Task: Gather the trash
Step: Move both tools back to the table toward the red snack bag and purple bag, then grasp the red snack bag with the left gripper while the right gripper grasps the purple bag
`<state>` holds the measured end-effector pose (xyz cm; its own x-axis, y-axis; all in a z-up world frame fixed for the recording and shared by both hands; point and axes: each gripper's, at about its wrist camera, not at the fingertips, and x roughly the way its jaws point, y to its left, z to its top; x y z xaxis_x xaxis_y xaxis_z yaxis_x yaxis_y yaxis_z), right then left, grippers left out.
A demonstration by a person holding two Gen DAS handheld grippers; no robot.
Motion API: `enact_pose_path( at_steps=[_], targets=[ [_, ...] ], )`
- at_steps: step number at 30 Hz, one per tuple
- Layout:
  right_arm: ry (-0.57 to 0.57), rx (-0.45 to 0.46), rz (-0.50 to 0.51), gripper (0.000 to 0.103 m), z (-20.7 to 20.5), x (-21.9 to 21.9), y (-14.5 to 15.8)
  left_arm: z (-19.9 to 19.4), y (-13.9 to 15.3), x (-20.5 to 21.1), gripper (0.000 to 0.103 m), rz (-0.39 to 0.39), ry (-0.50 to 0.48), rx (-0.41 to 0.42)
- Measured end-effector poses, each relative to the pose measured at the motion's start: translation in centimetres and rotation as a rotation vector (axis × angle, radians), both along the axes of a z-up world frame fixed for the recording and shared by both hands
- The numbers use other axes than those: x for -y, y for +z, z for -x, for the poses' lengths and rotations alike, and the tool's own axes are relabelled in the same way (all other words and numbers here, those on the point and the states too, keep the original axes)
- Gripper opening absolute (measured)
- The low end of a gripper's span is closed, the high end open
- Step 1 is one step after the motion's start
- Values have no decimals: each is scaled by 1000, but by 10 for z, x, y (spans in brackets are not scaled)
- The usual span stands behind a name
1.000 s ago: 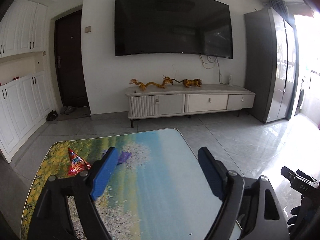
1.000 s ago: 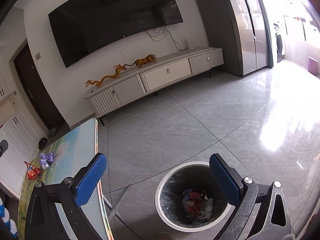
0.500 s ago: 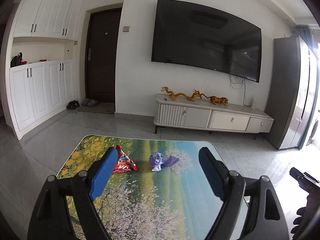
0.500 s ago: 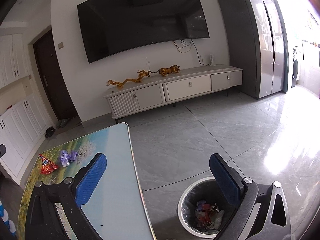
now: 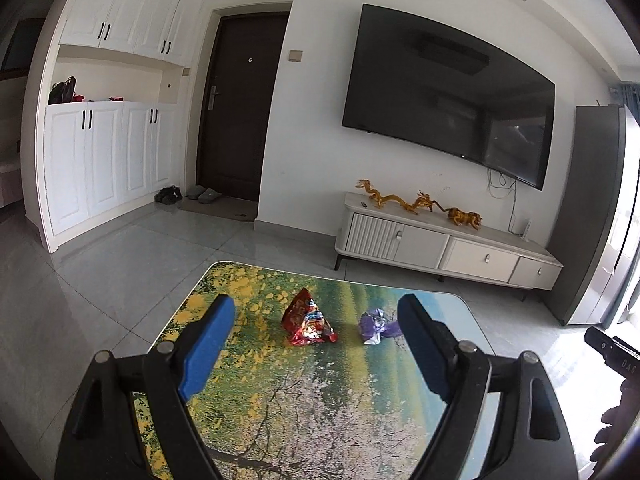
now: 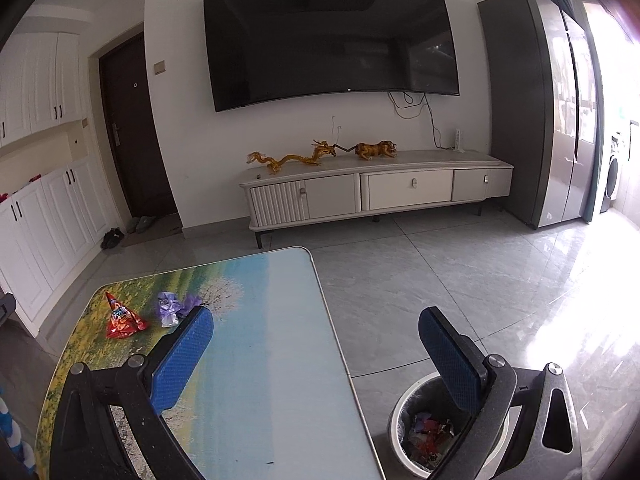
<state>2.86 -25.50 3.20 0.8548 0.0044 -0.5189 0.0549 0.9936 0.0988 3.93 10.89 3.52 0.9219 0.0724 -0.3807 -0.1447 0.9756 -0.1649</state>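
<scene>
Living-room surface (image 5: 304, 412) with two wrappers.
Red snack wrapper (image 5: 307, 319) beside purple wrapper (image 5: 375, 325); both hand-held grippers, left (image 5: 316, 344) and right (image 6: 320, 350), spread empty; trash bin (image 6: 404, 436) on floor.

A home living room: large wall-mounted television (image 6: 332, 40) above a low white media cabinet (image 6: 372, 194) carrying golden dragon and tiger figurines (image 6: 320, 154), dark entry door (image 5: 240, 100) with shoes (image 5: 168, 194) on the tiled floor (image 6: 460, 272), white built-in cupboards (image 5: 104, 160), tall grey refrigerator (image 6: 536, 112)
</scene>
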Motion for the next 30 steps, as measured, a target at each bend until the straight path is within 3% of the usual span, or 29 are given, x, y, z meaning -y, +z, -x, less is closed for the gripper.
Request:
enact_pose_path(
  at_steps=[17,24,30],
  targets=[
    [120,-35,27,103,-52,-74,-9,-32,-19,-45,83,2,53,-55],
    [183,-73,30,103,-88,-100,-29,-64,-39,-62,83,-10,72,-110],
    [269,-127,14,103,-129,-127,-58,-104,-65,-64,83,-29,2,-176]
  ],
)
